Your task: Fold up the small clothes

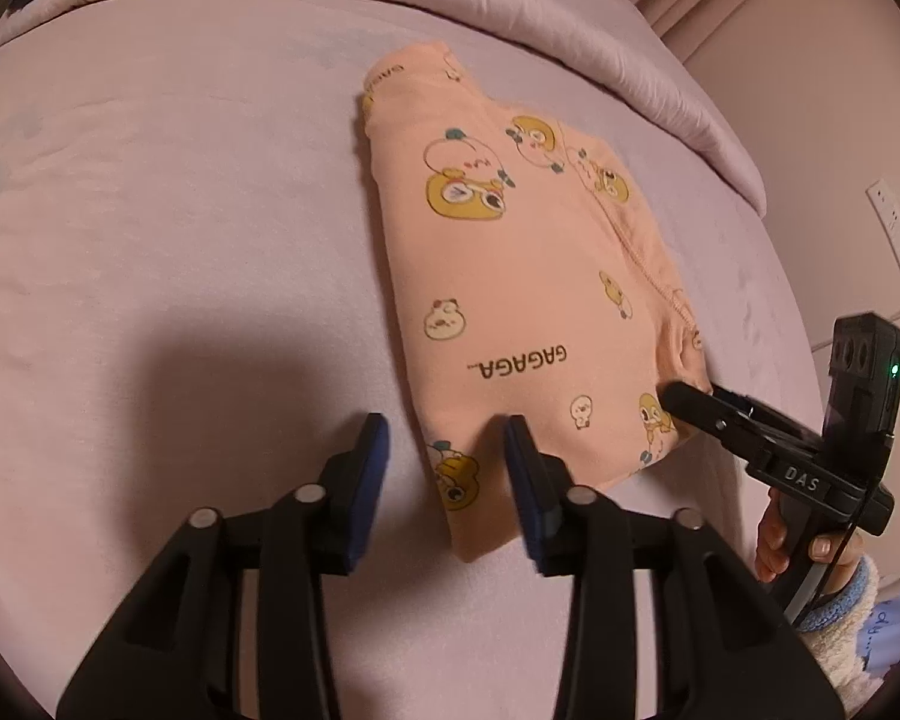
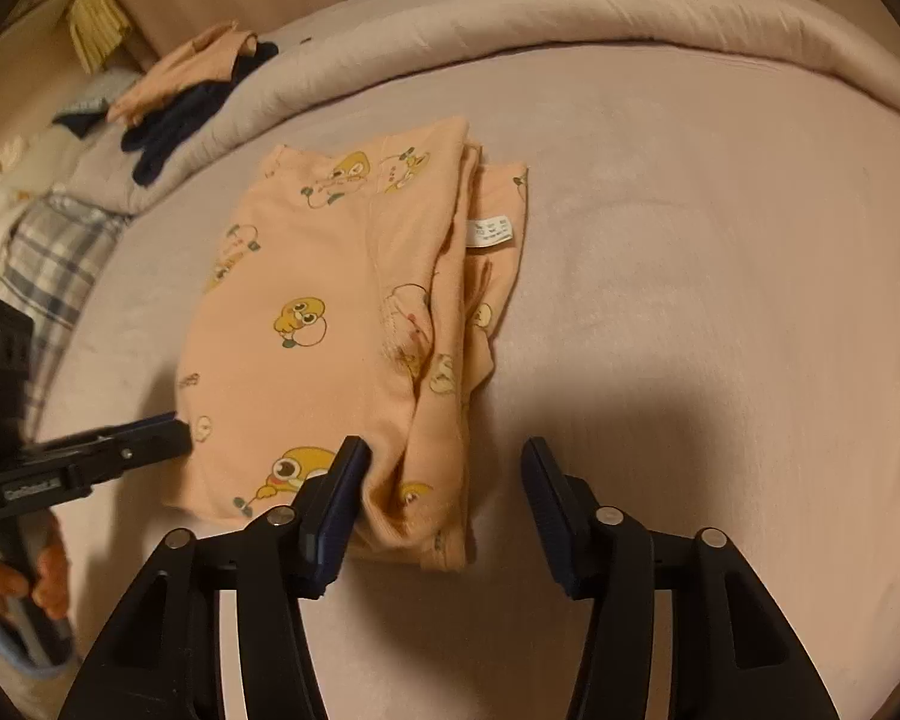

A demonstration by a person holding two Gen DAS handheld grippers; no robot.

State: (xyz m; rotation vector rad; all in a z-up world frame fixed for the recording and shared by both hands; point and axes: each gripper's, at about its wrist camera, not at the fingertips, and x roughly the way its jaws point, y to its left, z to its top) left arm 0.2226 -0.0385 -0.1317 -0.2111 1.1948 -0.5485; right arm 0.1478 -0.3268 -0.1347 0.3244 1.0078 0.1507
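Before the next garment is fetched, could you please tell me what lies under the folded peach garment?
The folded peach garment lies on the pink sheet, which shows all around it. Anything directly beneath its layers is covered and cannot be seen.

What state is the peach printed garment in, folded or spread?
Folded. The peach garment lies as a compact stack on the bed, with layered edges and its care label showing along one side.

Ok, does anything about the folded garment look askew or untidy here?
Slightly. The peach garment is folded, but along its right edge the layers do not line up: an under layer juts out with the white care label showing. Nothing is spilled or damaged.
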